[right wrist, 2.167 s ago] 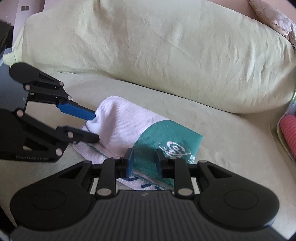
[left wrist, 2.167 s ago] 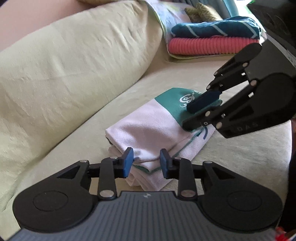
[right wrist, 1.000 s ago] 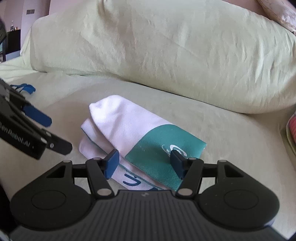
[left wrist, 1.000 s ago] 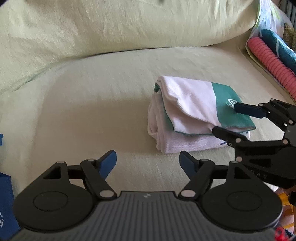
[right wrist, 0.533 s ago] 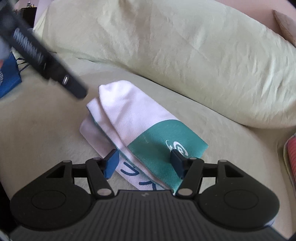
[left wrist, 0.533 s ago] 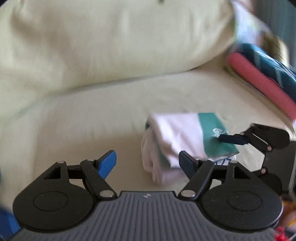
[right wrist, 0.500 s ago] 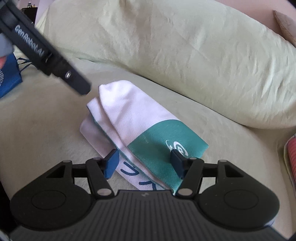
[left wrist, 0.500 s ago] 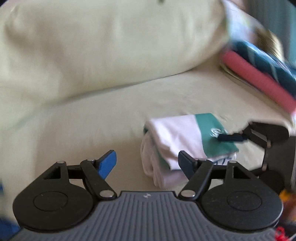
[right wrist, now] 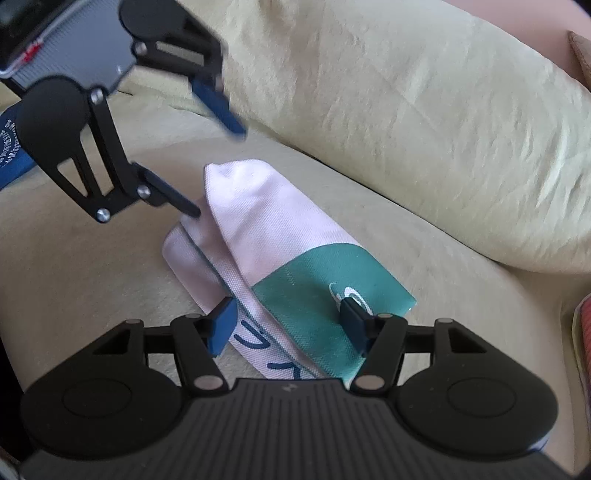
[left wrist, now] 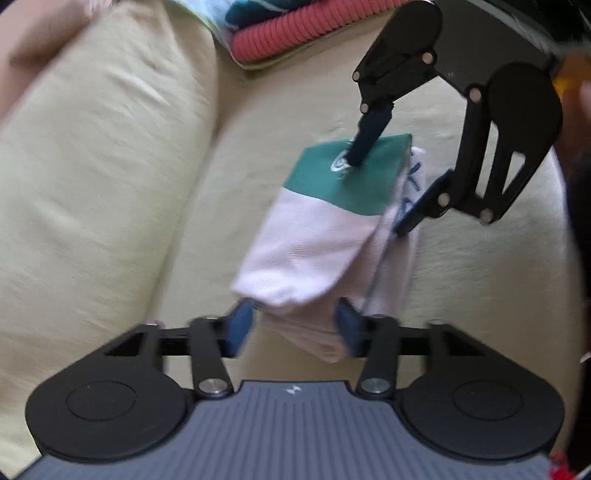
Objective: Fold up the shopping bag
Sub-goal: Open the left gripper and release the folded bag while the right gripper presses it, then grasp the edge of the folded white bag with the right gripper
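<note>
The folded shopping bag [left wrist: 317, 236], white with a green band and a white logo, lies on the pale green sofa seat; it also shows in the right wrist view [right wrist: 280, 254]. My left gripper [left wrist: 295, 326] is open, its jaws on either side of the bag's white folded end. My right gripper [right wrist: 288, 321] is open over the green end, one fingertip [left wrist: 365, 140] resting on the logo. From the right wrist view, the left gripper [right wrist: 218, 170] hangs open above the white end.
A large pale green back cushion [right wrist: 406, 122] runs behind the bag. A pink and a teal rolled towel [left wrist: 295, 33] lie stacked at the sofa's far end. A blue bag [right wrist: 11, 155] lies at the left edge.
My left gripper has swung back in from the side and come down around the bag's white end. My right gripper has stayed open over the green end.
</note>
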Demonstrator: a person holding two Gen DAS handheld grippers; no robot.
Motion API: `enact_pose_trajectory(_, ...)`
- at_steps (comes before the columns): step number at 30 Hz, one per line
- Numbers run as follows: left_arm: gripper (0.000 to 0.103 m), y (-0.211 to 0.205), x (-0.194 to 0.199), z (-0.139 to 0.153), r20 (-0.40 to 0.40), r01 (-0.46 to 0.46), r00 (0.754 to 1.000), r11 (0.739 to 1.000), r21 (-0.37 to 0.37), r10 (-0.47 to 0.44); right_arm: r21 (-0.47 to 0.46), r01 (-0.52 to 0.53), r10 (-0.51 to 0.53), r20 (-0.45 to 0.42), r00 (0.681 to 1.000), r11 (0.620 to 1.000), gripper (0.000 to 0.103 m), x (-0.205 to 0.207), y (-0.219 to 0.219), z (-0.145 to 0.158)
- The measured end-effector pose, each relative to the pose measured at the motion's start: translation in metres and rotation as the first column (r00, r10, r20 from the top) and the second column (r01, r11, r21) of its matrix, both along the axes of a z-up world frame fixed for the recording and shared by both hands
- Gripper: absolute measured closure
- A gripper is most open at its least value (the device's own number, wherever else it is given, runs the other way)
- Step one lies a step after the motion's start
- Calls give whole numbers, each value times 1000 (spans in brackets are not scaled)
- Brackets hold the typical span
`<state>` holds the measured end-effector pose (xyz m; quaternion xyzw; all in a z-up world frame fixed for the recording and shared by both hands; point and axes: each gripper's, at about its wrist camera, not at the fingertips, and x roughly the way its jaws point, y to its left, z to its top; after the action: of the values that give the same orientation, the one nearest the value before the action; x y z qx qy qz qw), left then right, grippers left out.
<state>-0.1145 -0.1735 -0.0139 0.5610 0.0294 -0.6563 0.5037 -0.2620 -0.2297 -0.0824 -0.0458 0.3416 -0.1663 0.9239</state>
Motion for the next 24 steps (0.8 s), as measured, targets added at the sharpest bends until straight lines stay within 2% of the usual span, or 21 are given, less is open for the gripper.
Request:
enact_pose_trajectory(3,60,-4,4,2,-31,-28,999,1000,-3,28,4,1,-1,1,1000,1000,44,2,-2,3)
enact_pose_trajectory(8,61,-4,6,5,-28,-27,999,1000,4,27,-22,-9,9,-10,1000,1000,43,4,2,5)
enact_pose_trajectory(11,61,-3,5,8,-35,-25,999,1000,5,25,-70,-16,15,-13,1000,997,43,6,8,6)
enact_pose_trajectory(14,61,-3,2,9,-41,-18,999,1000,7,19,-194,-70,70,-4,998,979,44,12,30,6)
enact_pose_trajectory(16,61,-4,2,8,-46,-17,999,1000,5,17,-240,-94,95,-7,995,966,46,20,38,4)
enact_pose_trajectory(17,61,-3,3,7,-46,-15,999,1000,2,15,-264,-109,110,-11,994,958,49,26,42,3)
enact_pose_trajectory(19,62,0,3,7,-35,-4,999,1000,-5,3,-212,-127,131,5,991,969,98,34,39,5)
enact_pose_trajectory(22,70,9,3,10,-17,23,1000,1000,-4,-23,-168,-120,124,14,992,978,101,36,30,8)
enact_pose_trajectory(24,70,15,5,13,9,21,1000,1000,-21,-21,-184,-144,149,13,989,972,102,29,31,7)
